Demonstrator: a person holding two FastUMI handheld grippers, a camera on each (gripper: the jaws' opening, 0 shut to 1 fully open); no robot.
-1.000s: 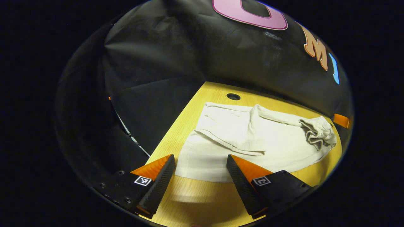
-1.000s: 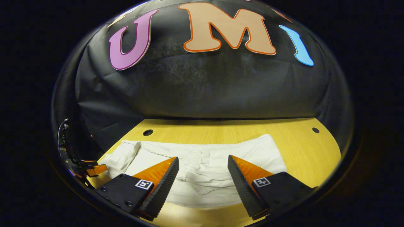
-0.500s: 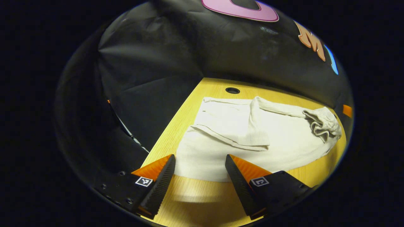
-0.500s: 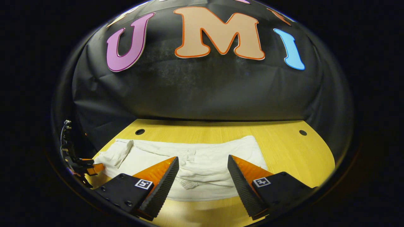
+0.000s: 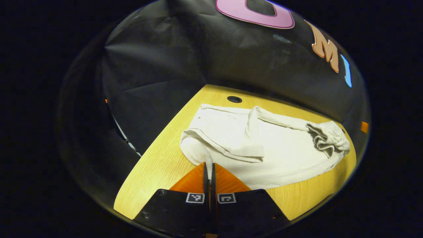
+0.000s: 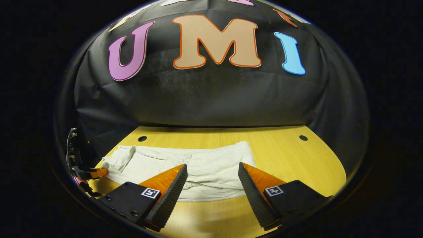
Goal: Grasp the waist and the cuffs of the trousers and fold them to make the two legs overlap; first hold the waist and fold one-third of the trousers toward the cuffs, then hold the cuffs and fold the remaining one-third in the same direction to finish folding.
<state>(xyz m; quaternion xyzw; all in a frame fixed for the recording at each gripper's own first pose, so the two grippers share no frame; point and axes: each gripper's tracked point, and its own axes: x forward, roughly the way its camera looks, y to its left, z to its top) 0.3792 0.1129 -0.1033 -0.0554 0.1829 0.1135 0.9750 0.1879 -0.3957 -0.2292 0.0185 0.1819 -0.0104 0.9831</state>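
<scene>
Yellow wood-grain worktop (image 5: 158, 172) carried the off-white soft cotton trousers (image 5: 281, 148), spread flat near its back edge, one part doubled over itself, bunched elastic waist (image 5: 330, 140) at the far end. Fabric looked light, limp, non-slippery; it would sag and drag, so best gripped at hems and corners. Left tongs (image 5: 208, 167) were pressed together, pinching the near cuff-end edge, which rose into a small peak. Right tongs (image 6: 211, 180) were spread wide, empty, hovering just above the cloth's near edge.
</scene>
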